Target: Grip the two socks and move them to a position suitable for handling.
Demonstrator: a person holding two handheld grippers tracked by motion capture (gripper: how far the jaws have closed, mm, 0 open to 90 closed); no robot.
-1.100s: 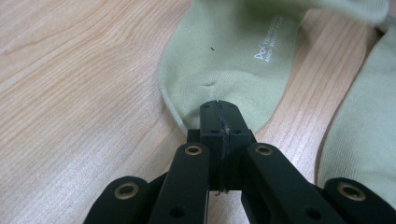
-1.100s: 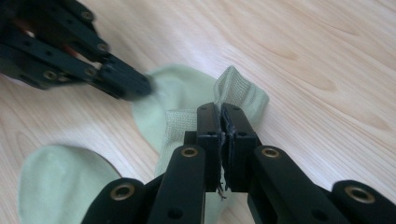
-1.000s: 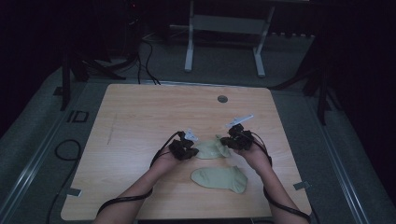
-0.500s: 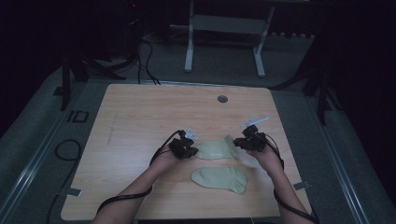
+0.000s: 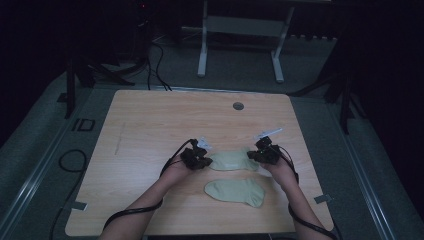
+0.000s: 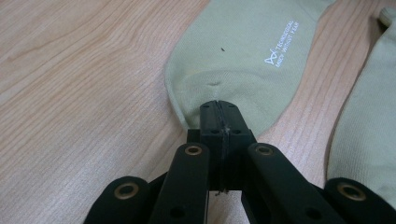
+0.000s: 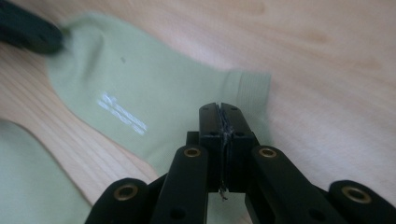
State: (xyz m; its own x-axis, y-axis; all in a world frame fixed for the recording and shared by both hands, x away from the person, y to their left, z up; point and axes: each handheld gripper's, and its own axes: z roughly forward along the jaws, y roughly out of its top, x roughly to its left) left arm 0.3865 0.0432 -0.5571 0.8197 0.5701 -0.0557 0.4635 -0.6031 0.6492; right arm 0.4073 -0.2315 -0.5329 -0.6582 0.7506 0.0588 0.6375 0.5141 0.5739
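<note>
The left gripper (image 6: 218, 112) is clenched on the toe end of a pale green sock (image 6: 243, 56), its jaws pressed together with a pinch of fabric puckering just ahead of them. The right gripper (image 7: 220, 114) sits at the opposite, cuffed end of the same sock (image 7: 154, 88); its jaws meet with no gap, over the sock's edge near the ribbed cuff, though whether cloth is caught between them cannot be told.

Over the last second the right hand (image 5: 280, 167) has carried its gripper outward, away from the left one, and lower toward the wooden table (image 5: 150, 125). The jaws parted slightly on the way and have just closed again. The left hand (image 5: 177, 170) has not moved. The sock now lies stretched flat between the two grippers.

A second sock (image 5: 234, 191) of the same colour lies flat on the person's side of both grippers, just apart from the first.

Judging from this, the first sock has been smoothed out, probably ready to be paired with the second.
</note>
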